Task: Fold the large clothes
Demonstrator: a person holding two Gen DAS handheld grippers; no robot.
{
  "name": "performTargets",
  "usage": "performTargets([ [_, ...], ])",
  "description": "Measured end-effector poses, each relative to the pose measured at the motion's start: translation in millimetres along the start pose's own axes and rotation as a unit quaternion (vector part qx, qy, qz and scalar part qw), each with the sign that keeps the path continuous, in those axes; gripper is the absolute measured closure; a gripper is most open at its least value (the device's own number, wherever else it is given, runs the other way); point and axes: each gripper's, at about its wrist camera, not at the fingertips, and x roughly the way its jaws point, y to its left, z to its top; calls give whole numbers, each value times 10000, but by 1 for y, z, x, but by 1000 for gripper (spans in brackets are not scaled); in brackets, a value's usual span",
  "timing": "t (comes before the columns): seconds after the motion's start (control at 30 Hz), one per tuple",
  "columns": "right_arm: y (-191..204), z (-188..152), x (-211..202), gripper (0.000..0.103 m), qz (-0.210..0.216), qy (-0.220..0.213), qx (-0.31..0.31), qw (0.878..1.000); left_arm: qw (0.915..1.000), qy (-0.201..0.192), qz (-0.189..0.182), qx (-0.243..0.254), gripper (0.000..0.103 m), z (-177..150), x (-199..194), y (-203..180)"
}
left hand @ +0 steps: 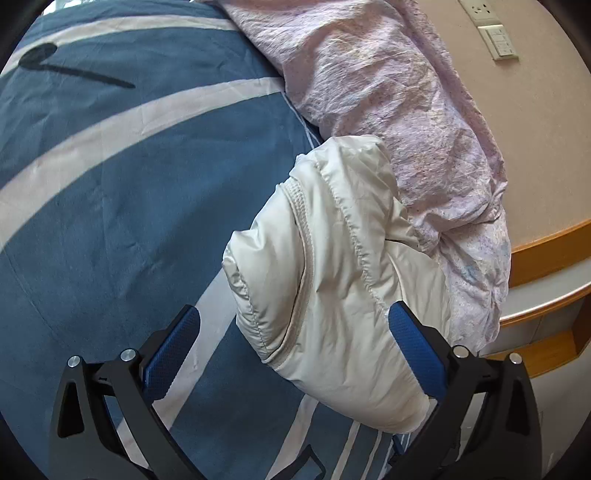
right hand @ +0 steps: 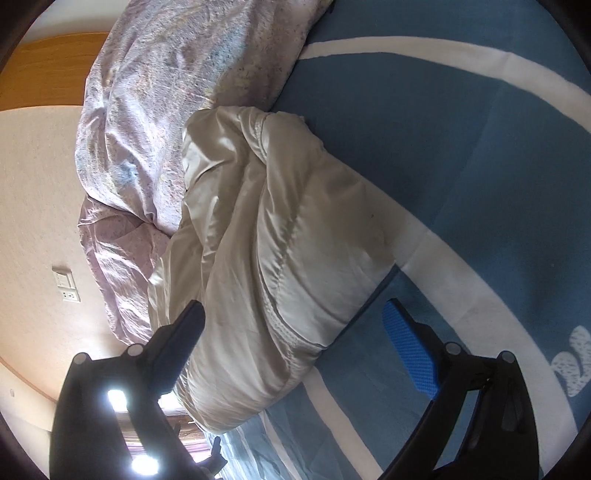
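Note:
A cream padded jacket lies bundled on a blue bedspread with white stripes. In the left wrist view my left gripper is open, its blue-padded fingers standing either side of the jacket's near end, the right pad touching the fabric. In the right wrist view the same jacket stretches away from me as a long folded roll. My right gripper is open too, with its left finger over the jacket's near left edge and the blue pad on the right clear of the cloth.
A crumpled pink-lilac quilt lies against the jacket's far side, by the beige wall with a socket and switch. A wooden ledge runs along the bed's edge. Bare bedspread spreads on the jacket's other side.

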Motion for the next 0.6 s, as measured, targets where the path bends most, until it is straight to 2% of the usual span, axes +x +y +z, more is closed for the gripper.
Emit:
performTargets([
  [0.33, 5, 4, 10, 14, -14, -130, -66, 9999, 9987, -91, -125, -479, 1, -3, 11, 7],
  [0.5, 1, 5, 15, 18, 146, -184, -10, 9997, 9972, -24, -383, -641, 11, -5, 21, 4],
  [0.6, 1, 6, 17, 20, 238, -238, -20, 9994, 9960, -35, -471, -763, 13, -6, 27, 1],
])
